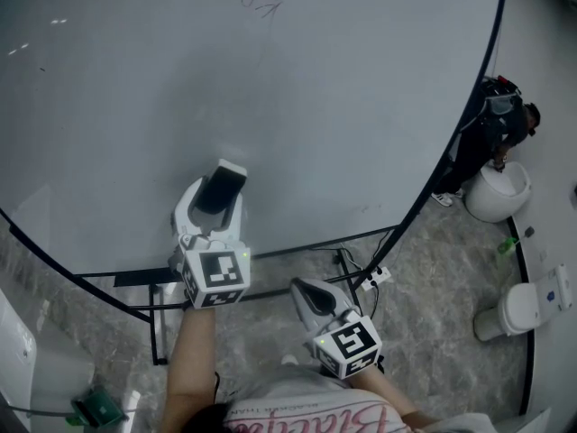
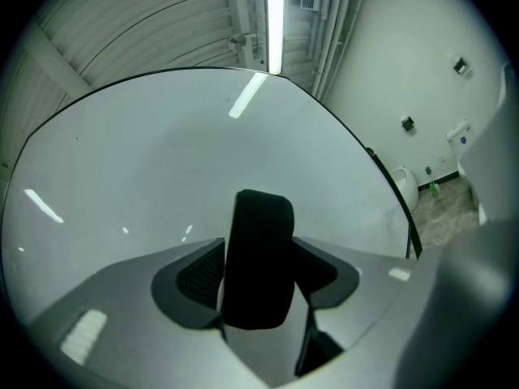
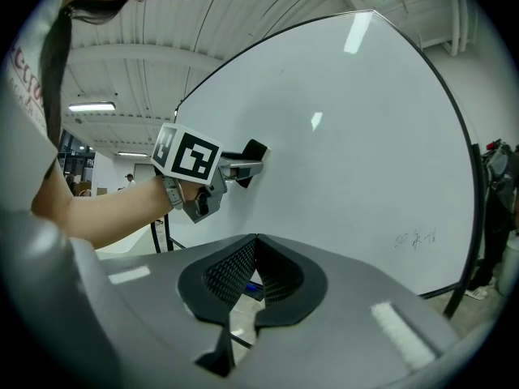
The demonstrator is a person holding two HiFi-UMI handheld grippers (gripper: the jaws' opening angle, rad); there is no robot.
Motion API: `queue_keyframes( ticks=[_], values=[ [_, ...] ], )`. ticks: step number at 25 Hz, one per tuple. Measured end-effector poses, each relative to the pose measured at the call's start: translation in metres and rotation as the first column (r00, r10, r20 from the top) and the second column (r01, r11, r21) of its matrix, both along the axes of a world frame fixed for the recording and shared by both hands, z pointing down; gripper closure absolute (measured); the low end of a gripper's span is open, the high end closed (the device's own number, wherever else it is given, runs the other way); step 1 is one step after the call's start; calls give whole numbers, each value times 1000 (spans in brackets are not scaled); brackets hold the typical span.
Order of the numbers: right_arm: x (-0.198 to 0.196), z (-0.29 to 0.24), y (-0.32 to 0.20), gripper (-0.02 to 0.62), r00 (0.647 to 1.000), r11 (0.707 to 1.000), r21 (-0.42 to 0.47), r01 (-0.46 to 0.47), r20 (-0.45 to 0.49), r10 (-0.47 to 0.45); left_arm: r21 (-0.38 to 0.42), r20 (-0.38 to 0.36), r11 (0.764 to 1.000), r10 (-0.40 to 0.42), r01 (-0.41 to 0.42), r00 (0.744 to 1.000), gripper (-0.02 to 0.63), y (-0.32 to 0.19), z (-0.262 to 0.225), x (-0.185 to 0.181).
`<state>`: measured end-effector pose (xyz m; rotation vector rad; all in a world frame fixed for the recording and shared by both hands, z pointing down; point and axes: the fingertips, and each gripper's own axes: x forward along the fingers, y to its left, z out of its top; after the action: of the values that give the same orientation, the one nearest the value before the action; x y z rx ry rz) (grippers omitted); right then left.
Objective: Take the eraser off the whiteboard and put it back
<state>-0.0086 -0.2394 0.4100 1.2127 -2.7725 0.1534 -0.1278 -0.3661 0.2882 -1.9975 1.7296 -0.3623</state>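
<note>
Eraser (image 2: 259, 258) position: clamped upright between the jaws of the left gripper (image 1: 224, 180), which is raised in front of the lower part of the whiteboard (image 1: 297, 88). The pads press on the eraser's two long sides, and its upper end projects past the jaw tips. From the right gripper view the eraser sits at or just off the board face; contact cannot be confirmed.

Handling, as a judgement: the eraser is probably light, with a stiff body and a soft, slightly compressible wiping face. It should tolerate a firm grip and is not fragile. The dark body looks matte, so slip is unlikely. Take hold across the narrow width near mid-length, as it is held now, and keep the wiping face free. To put it back, bring that face flat to the board before the jaws open, since a tilted release could let it drop.

Further right and lower, the right gripper (image 1: 311, 294) hangs below the board's bottom edge, near the stand (image 1: 361, 260). Its jaws are closed together with nothing between them.

At far right, a person (image 1: 491, 138) in dark clothing stands beside the board.

Count:
- eraser: one
- whiteboard: one
- grippers: two
- pen marks (image 1: 263, 3) on the board: one small scribble
- white rounded objects (image 1: 498, 192) on the floor at right: two
</note>
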Motion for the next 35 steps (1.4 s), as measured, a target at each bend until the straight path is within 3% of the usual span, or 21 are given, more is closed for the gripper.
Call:
queue_keyframes(
  ticks=[16,28,31,35],
  values=[
    [2,6,-8,594,1000,1000,-20,-7,13,7,20,42,1000,-7,7,999,341,-9,-4,6],
    [-7,8,-9,595,1000,1000,-16,27,-11,-27,-9,-17,1000,4,-4,1000,328,17,16,0],
    [-9,8,-8,595,999,999,-10,36,-17,-36,-25,-76,1000,-3,1,997,390,32,26,-7],
    [-11,8,-9,595,999,999,-3,45,-25,-45,-49,-147,999,-13,5,989,545,52,40,-14]
  ],
)
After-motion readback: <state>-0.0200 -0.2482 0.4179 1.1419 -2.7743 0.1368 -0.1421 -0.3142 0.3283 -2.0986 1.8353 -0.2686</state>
